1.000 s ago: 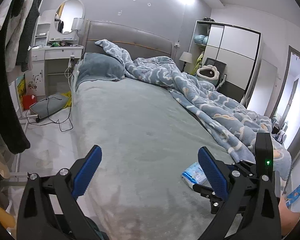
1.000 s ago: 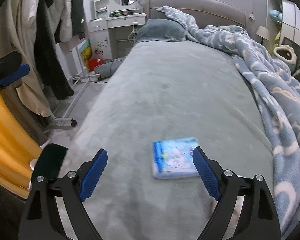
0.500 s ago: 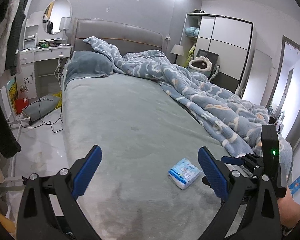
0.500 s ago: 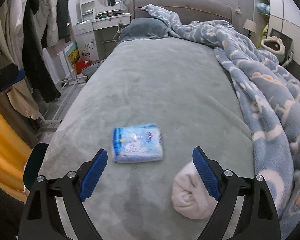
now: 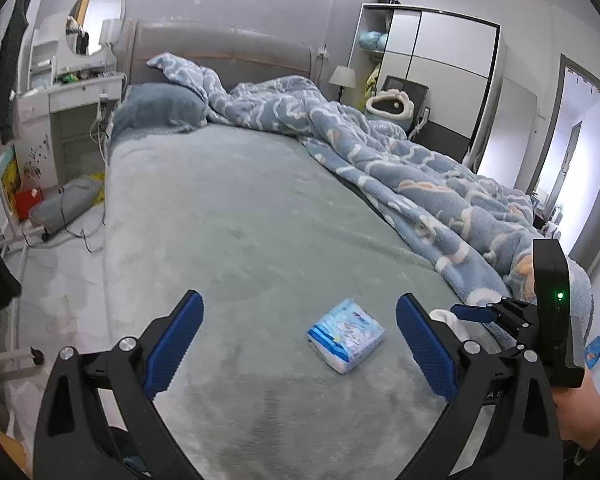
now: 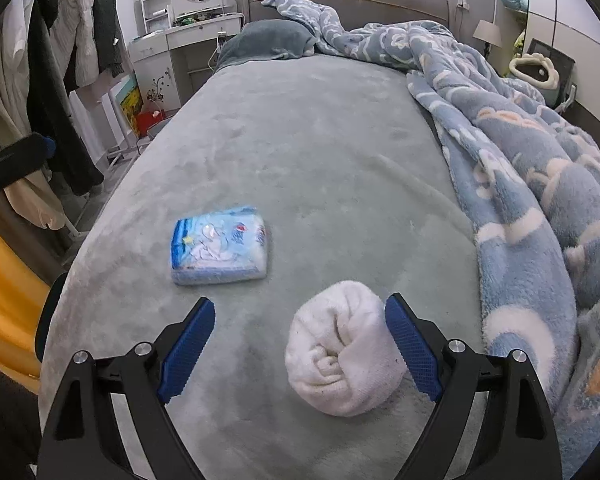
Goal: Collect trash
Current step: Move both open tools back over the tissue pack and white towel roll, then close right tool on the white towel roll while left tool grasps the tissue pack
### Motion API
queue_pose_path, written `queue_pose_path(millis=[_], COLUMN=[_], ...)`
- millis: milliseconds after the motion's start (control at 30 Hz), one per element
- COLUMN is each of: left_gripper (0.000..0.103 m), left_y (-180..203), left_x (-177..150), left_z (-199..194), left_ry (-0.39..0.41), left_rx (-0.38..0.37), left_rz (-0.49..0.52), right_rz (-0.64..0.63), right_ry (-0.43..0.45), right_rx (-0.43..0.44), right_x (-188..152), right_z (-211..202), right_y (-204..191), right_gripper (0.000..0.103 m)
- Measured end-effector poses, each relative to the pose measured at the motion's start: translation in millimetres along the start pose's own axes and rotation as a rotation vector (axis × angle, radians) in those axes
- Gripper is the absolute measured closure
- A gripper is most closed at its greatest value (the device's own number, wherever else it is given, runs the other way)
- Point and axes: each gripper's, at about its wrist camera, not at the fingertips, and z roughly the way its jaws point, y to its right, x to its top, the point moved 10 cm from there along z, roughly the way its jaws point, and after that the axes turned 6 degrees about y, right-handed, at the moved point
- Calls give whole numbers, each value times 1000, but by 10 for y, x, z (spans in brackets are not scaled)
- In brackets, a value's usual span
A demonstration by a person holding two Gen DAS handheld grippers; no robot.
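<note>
The right gripper (image 6: 300,344) stands wide open over the foot of the bed (image 6: 320,152), holding nothing; a rolled white sock (image 6: 342,350) lies on the cover between its blue pads (image 6: 410,348), nearer the right-hand one, though whether it touches that pad cannot be told. Just beyond the left-hand pad and apart from the sock lies the blue tissue pack (image 6: 219,245), flat on the grey-green cover.

The left gripper (image 5: 300,346) is also wide open and empty, with the tissue pack (image 5: 346,340) lying on the cover ahead of it, between the lines of its fingers but not reached by them. In this view only a white sliver of the sock (image 5: 450,320) shows behind the right-hand finger, and the right gripper's body (image 5: 552,312) with a green light cuts off the bed's corner.

A blue patterned blanket (image 6: 520,168) is bunched along the far side, covering that edge of the mattress. A small blue wrapper (image 5: 596,346) lies on the floor, partly cut off at the frame's rim. The shelf items in the wardrobe (image 5: 436,72) are too small to make out.
</note>
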Motion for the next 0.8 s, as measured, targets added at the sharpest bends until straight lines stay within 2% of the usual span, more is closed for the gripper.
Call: queue_pose_path(millis=[300,367,567,800], left_gripper=[4,4,4,4], left_y=[157,197,289,402], left_x=[-150,-176,-268,-448], left_z=[206,239,365,539], left_ry=[-51,-56,-88,-144], left_rx=[-10,-13,-16,-13], left_rz=[20,29,39,56], right_rz=[19,16,10,37], right_ry=[-36,-45,-60,-8], right_rx=[-10,-12,-4,-2], right_x=[-166,-195,-261,-179], right_z=[27,31,32,-81], right_y=[227,268,320,423], right_gripper=[15,29,44,47])
